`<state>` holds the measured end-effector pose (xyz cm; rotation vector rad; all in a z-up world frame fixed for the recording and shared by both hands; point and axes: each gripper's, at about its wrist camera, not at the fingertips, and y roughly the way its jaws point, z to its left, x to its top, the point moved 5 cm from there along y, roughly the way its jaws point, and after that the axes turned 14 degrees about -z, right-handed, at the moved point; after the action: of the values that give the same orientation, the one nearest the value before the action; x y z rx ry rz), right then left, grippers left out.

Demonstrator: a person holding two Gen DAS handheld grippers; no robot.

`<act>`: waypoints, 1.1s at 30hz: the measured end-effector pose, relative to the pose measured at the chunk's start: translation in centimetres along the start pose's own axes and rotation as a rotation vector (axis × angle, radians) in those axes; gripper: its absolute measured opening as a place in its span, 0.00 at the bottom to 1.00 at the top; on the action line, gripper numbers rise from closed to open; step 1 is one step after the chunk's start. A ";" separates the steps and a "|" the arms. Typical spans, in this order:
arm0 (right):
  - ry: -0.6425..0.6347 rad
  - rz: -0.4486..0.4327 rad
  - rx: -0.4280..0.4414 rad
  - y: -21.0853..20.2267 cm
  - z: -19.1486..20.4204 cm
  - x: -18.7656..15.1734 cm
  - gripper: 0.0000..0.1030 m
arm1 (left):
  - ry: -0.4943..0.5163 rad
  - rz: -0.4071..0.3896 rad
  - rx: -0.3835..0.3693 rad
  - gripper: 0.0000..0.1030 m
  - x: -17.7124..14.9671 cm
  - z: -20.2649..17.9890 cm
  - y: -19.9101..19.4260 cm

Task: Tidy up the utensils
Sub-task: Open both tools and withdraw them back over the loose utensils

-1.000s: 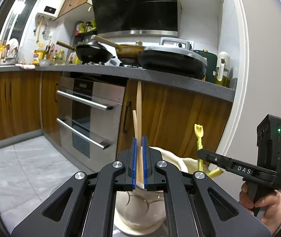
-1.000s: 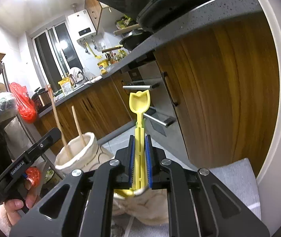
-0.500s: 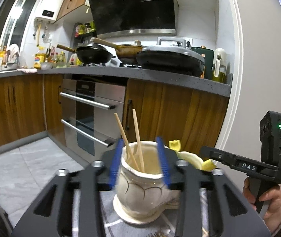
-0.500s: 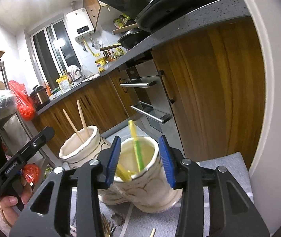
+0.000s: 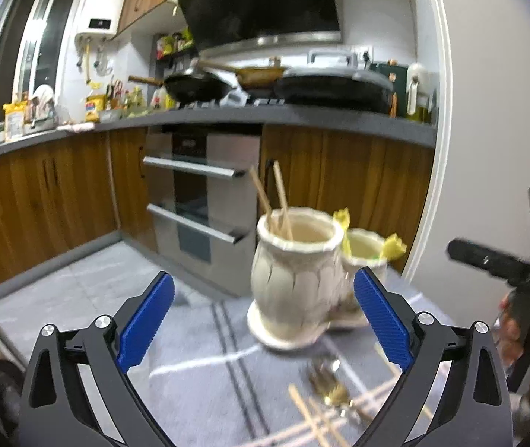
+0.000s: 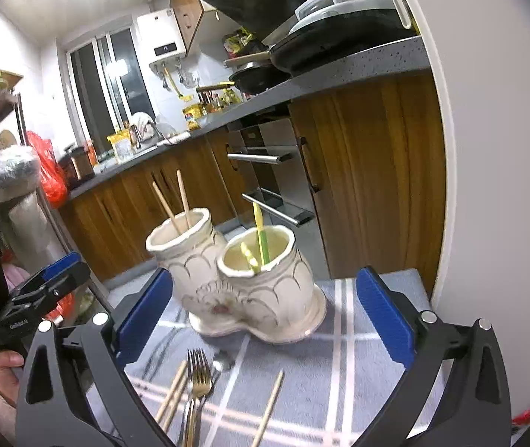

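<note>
1. My left gripper (image 5: 261, 320) has its fingers spread wide apart and holds nothing; the taller cream jar (image 5: 294, 275) sits just ahead between them.
2. My right gripper (image 6: 265, 313) also has its fingers wide apart and empty, framing the twin ceramic holder (image 6: 250, 279) on the grey striped cloth (image 6: 343, 354) covering the surface.
3. Two wooden chopsticks (image 6: 175, 201) lean in the taller jar; yellow and green plastic utensils (image 6: 259, 238) stand in the shorter jar (image 6: 265, 272).
4. On the cloth near me lie a gold fork (image 6: 197, 380), a spoon, blurred, just beside it, and loose chopsticks (image 6: 268, 406).
</note>
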<state>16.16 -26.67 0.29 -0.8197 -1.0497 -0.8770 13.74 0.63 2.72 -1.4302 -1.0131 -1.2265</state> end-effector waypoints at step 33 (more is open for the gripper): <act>-0.117 0.301 -0.105 -2.7 1.2 -10.1 0.95 | 0.076 0.412 0.063 0.95 -11.2 -2.6 -2.9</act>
<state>10.80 -24.70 -8.55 -1.0969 -0.9555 -0.6380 8.74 -1.41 -7.82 -1.4427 -0.6560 -0.9304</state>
